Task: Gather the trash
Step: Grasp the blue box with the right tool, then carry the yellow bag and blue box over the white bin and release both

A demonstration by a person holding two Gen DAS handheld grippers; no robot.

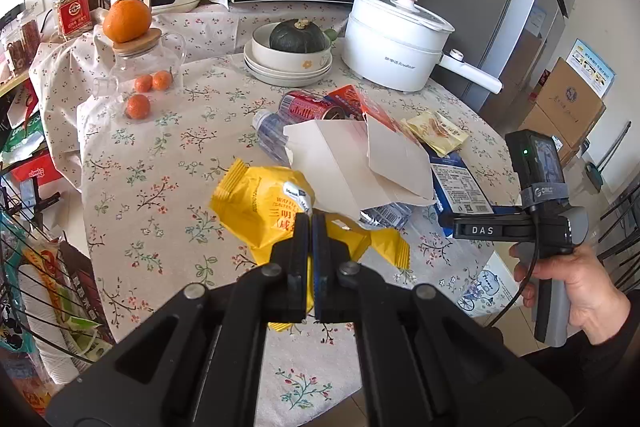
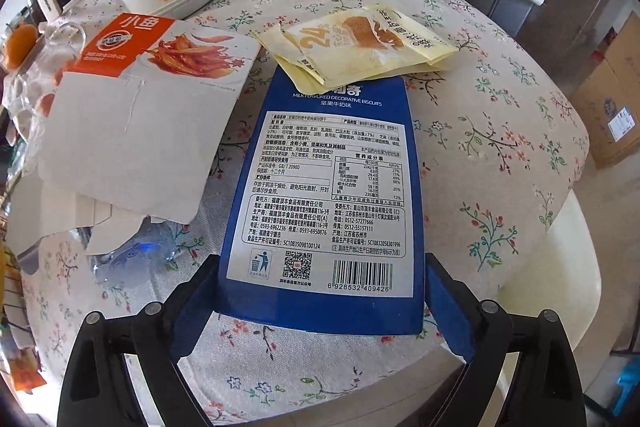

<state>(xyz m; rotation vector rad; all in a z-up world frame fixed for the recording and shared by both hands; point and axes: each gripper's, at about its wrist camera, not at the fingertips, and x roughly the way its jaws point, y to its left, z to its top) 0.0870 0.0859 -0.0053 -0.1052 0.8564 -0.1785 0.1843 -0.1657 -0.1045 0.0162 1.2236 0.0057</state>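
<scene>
Round bench (image 2: 500, 99), floral cloth. Flat blue biscuit box (image 2: 328, 187), glossy card, long axis running from the near edge inward, lies between the spread, released right tongs (image 2: 320, 311). Left tongs (image 1: 310, 223) clenched on a crinkled yellow wrapper (image 1: 256, 211) near the near edge.

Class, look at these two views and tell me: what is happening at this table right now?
A person is clearing snack litter off a flowered table using a hand-held gripper in each hand. The left hand-held gripper is shut on a yellow snack wrapper. The right hand-held gripper stands open with a flat blue biscuit box lying between its fingers, not yet gripped. A torn white carton, pale yellow packets, a crushed plastic bottle and a red can still lie on the table.
</scene>
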